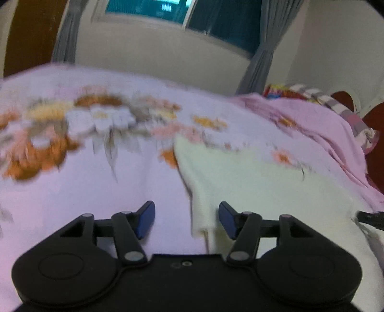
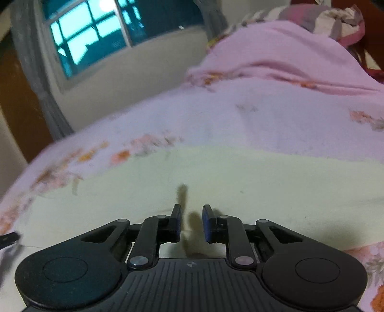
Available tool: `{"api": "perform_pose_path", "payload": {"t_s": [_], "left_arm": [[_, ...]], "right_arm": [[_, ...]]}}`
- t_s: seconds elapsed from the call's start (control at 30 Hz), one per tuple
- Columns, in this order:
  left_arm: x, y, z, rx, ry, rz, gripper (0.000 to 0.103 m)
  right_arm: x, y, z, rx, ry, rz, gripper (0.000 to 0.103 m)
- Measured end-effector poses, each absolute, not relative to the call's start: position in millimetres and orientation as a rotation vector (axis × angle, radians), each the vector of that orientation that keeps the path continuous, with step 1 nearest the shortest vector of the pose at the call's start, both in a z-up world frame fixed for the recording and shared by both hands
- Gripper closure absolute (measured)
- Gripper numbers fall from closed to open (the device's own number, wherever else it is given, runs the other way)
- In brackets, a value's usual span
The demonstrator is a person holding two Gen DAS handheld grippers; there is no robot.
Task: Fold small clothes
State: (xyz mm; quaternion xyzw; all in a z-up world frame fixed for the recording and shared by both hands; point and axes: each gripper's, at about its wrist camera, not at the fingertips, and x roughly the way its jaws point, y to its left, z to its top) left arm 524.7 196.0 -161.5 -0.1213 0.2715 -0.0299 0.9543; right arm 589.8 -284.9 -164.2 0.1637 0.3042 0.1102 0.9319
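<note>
A pale cream garment [image 1: 252, 182] lies flat on a pink floral bedsheet [image 1: 96, 182]. My left gripper [image 1: 186, 219] is open and empty, hovering low over the garment's left edge, which runs between the fingers. In the right wrist view the same garment [image 2: 240, 177] spreads wide across the bed. My right gripper [image 2: 191, 222] is open with a narrow gap and holds nothing, just above the cloth near its front edge. The tip of the other gripper [image 2: 8, 238] shows at the far left.
A pink blanket [image 1: 319, 124] is heaped at the right by striped pillows [image 1: 336, 103] and a dark red headboard [image 1: 374, 134]. A wall with a window [image 1: 192, 14] and grey curtains [image 1: 261, 57] stands behind the bed.
</note>
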Motion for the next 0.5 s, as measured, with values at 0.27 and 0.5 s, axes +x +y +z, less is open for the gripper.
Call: {"api": "perform_pose_path", "payload": {"t_s": [0.27, 0.5], "left_arm": [[519.7, 211.8, -164.5, -0.399, 0.607, 0.003, 0.044], [412.8, 239.7, -171.5, -0.429, 0.592, 0.049, 0.043]], "right_arm": [[557.3, -332.5, -151.3, 0.379, 0.567, 0.098, 0.065], [465.1, -456.2, -152.8, 0.638, 0.448, -0.058, 0.053]]}}
